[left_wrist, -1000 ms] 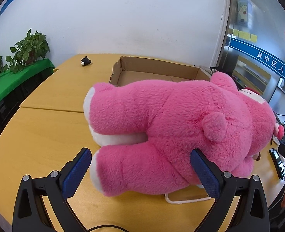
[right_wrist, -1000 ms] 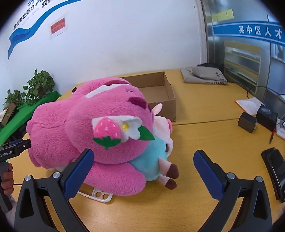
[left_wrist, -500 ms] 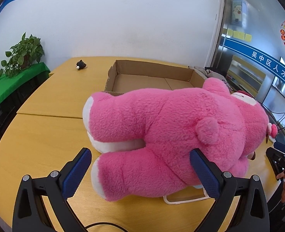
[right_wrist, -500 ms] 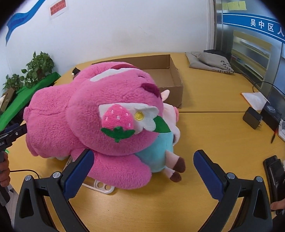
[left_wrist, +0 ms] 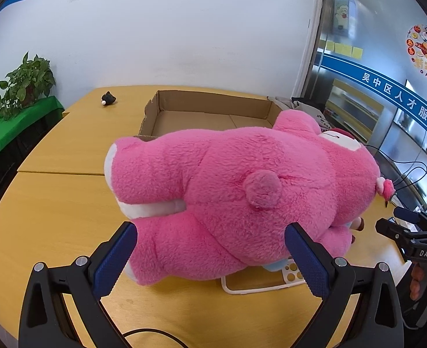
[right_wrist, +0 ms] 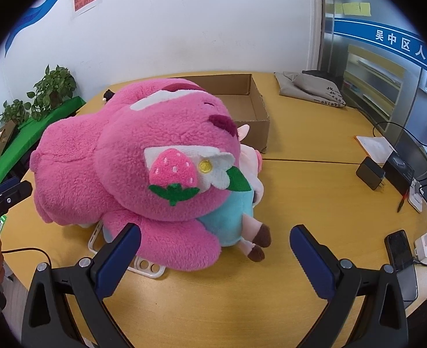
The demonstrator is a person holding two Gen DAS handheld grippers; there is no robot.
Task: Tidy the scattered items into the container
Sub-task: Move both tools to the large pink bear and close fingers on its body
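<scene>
Step in hand: the two grippers flank the pink plush bear, which lies on its side on the yellow table just in front of the cardboard box; the lift looks not yet begun.
Left gripper: spread wide, holding nothing, at the bear's legs and rump.
Right gripper: spread wide, holding nothing, at the head end near the strawberry patch.
Doing it well: the bear is bulky and soft, so each side probably needs a deep bite on a limb or thick fold, with both ends raised together.
In the way: a smaller plush in a blue outfit lies partly under the bear, and a white plastic frame pokes out beneath; either could drag along.
Box: open and apparently empty.
Also around: a small black toy far back; a phone, charger and cables at the right edge.
</scene>
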